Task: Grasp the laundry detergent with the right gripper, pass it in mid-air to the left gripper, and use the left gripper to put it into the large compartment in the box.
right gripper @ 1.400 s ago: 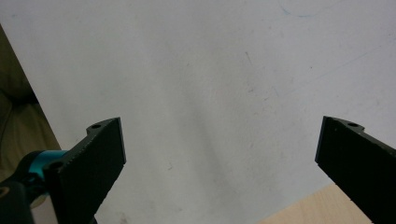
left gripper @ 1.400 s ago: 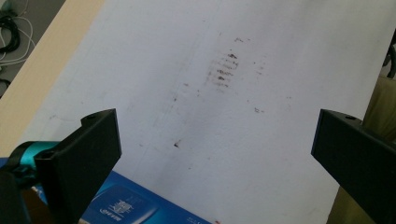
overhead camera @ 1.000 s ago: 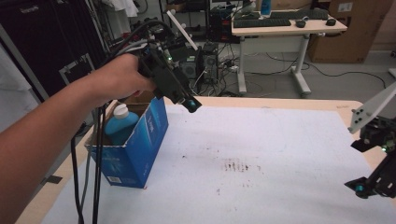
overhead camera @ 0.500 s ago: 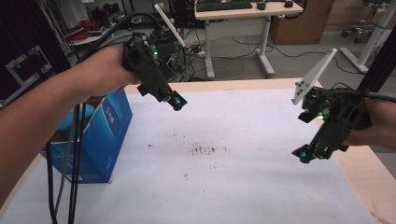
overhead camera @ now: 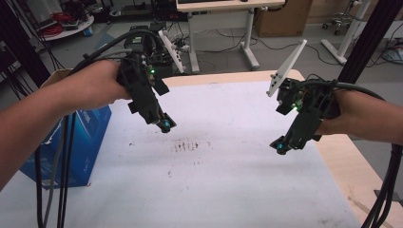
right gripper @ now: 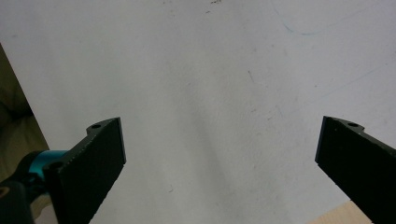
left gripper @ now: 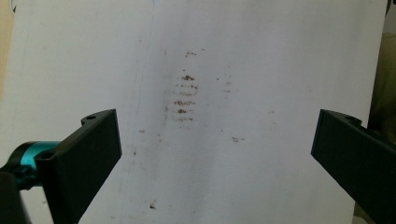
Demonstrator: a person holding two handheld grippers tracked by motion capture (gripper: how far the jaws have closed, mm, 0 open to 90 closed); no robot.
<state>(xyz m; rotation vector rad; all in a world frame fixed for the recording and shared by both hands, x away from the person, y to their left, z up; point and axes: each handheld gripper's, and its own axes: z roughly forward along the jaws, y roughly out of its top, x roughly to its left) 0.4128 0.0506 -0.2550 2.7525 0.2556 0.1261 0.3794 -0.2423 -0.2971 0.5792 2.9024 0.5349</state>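
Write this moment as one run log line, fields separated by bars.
left gripper: open, empty | right gripper: open, empty | both above white sheet | blue box: table's left edge

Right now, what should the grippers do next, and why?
Probably swing the left gripper back toward the blue box. Both grippers, right too, hover with jaws open and empty over the bare white sheet, and the box is the nearest thing.

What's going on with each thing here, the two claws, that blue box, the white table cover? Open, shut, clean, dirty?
Left claw: open, jaws wide apart, holding nothing, held above the table.
Right claw: open, jaws wide apart, holding nothing, held above the table.
Blue box: upright at the table's left edge; whether its top is open cannot be told.
White table cover: flat, marked with brown stains near the middle.
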